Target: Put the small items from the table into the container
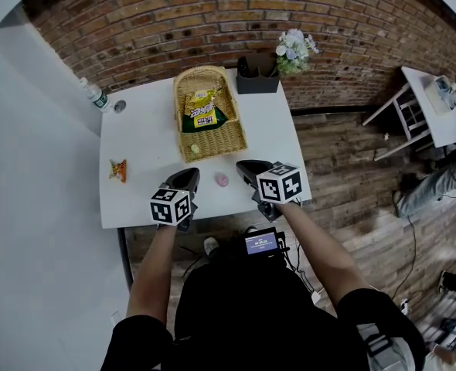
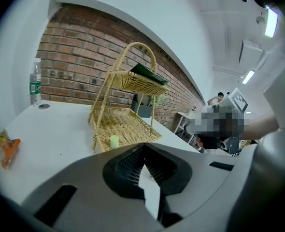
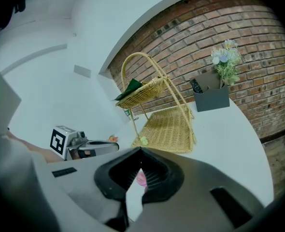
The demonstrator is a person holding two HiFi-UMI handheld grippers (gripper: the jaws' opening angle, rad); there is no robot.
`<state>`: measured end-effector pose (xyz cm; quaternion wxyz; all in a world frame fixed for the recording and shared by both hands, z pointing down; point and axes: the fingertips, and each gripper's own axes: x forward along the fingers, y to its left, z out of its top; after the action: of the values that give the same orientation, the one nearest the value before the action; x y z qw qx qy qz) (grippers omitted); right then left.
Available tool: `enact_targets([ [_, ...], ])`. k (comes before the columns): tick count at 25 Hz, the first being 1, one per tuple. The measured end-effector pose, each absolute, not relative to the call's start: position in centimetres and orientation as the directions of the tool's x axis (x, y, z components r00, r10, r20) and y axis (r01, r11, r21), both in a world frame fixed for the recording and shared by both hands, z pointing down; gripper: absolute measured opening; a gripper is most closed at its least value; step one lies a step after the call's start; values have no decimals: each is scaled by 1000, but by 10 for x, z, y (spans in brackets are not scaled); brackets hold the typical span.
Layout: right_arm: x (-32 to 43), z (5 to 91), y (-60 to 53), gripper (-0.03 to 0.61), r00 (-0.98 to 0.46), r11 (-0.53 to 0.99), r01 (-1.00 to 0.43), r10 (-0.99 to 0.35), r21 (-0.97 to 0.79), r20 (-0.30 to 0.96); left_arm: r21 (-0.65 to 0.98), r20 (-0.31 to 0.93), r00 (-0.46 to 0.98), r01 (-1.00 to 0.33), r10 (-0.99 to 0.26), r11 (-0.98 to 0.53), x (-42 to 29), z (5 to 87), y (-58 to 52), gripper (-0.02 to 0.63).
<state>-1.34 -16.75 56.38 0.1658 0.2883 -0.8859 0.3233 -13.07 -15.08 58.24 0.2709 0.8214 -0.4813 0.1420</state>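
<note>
Lying on the white table (image 1: 135, 141) just in front of the two-tier wicker basket (image 1: 229, 134), a small round pink item (image 1: 222, 179) sits between the two grippers and touches neither. A small orange packet (image 1: 118, 170) lies well to the left, near the table's edge. A pale yellow-green piece (image 1: 195, 150) rests at the front of the basket's lower tray. Yellow and green snack bags (image 1: 203, 110) lie on the upper tier. The left gripper (image 1: 191, 176) and the right gripper (image 1: 245, 167) are held over the near part of the table. Each has its jaws pressed together with nothing between them.
</note>
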Motion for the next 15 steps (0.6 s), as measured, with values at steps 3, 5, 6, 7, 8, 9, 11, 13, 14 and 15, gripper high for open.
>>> enact_targets([
  [3,-11,567,-170,14,-762,615,-639,-421,-463,492,330,486,511,-859,-709,-392,-129,583,-148,9],
  [5,-9,570,-171,14,-750,610,-652,-428,-451,505,340,483,520,-853,-704,-397,-127,584,-145,9],
  [6,-9,572,-170,14,-747,610,-654,-426,-448,510,345,483,524,-850,-701,-398,-126,584,-144,9],
  [7,-9,574,-170,15,-747,612,-653,-423,-446,514,349,482,527,-848,-699,-399,-125,585,-143,9],
  [8,-10,576,-169,15,-748,615,-651,-419,-445,515,353,483,529,-847,-697,-398,-125,586,-142,9],
  [9,-12,578,-168,15,-750,618,-647,-414,-446,516,355,485,530,-846,-695,-398,-125,588,-141,9],
  [11,-15,583,-167,18,-755,624,-639,-399,-450,520,361,490,532,-845,-690,-395,-125,591,-138,9],
  [13,-19,588,-166,32,-754,629,-636,-386,-447,531,370,494,536,-842,-684,-392,-126,595,-135,9],
  [14,-20,591,-165,53,-753,631,-635,-379,-445,538,375,496,538,-841,-682,-391,-126,596,-133,9],
  [15,-22,594,-164,73,-754,634,-632,-369,-446,544,379,498,538,-840,-680,-388,-127,597,-131,9],
])
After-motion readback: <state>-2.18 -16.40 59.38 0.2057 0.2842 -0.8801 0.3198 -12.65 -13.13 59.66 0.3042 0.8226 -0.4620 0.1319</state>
